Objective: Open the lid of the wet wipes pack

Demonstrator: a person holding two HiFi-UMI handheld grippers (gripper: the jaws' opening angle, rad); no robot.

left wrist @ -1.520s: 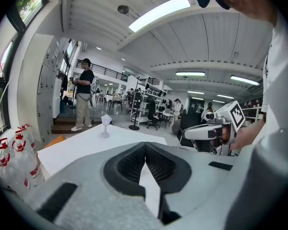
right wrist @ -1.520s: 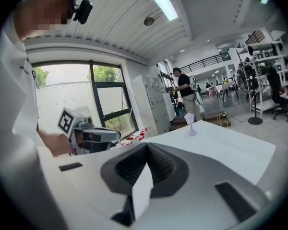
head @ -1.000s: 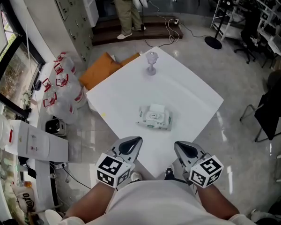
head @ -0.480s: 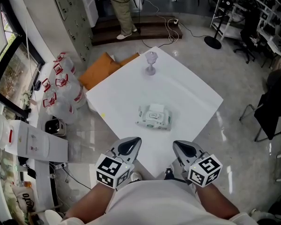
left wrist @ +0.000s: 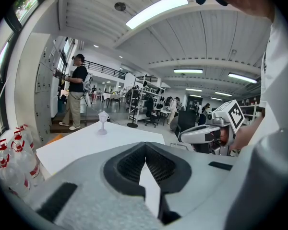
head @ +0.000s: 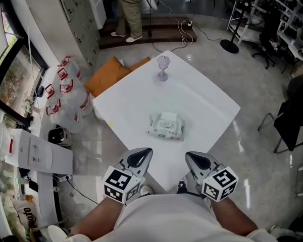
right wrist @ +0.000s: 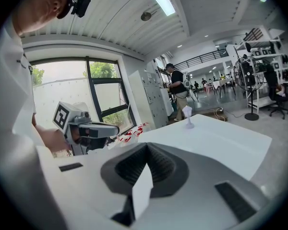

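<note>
white worktop (head: 202,100) fills the middle of the head view, set corner-on. the wet wipes pack (head: 166,125) lies flat near its centre, a little toward the near corner. the pack's lid (head: 168,119), a pale panel on its top face, lies flat and looks closed. nothing touches the pack.

the left gripper (head: 144,152) and the right gripper (head: 193,158) hang side by side over the near corner of the worktop. both are well short of the pack and point toward it, each with its marker cube at the rear. in the left gripper view the two jaws meet at their tips with nothing between them. the right gripper view shows the same: jaws pressed together and empty. each gripper view also catches the other gripper off to one side.

a small pale goblet (head: 163,67) stands upright near the far corner of the worktop, well apart from the pack. on the floor (head: 252,150) to the left sit bundled bottles (head: 65,92) with red labels, near a sheet of brown cardboard (head: 108,73) at the worktop's edge. a person (head: 133,9) stands beyond the far corner, and a dark chair (head: 293,119) stands off to the right.
</note>
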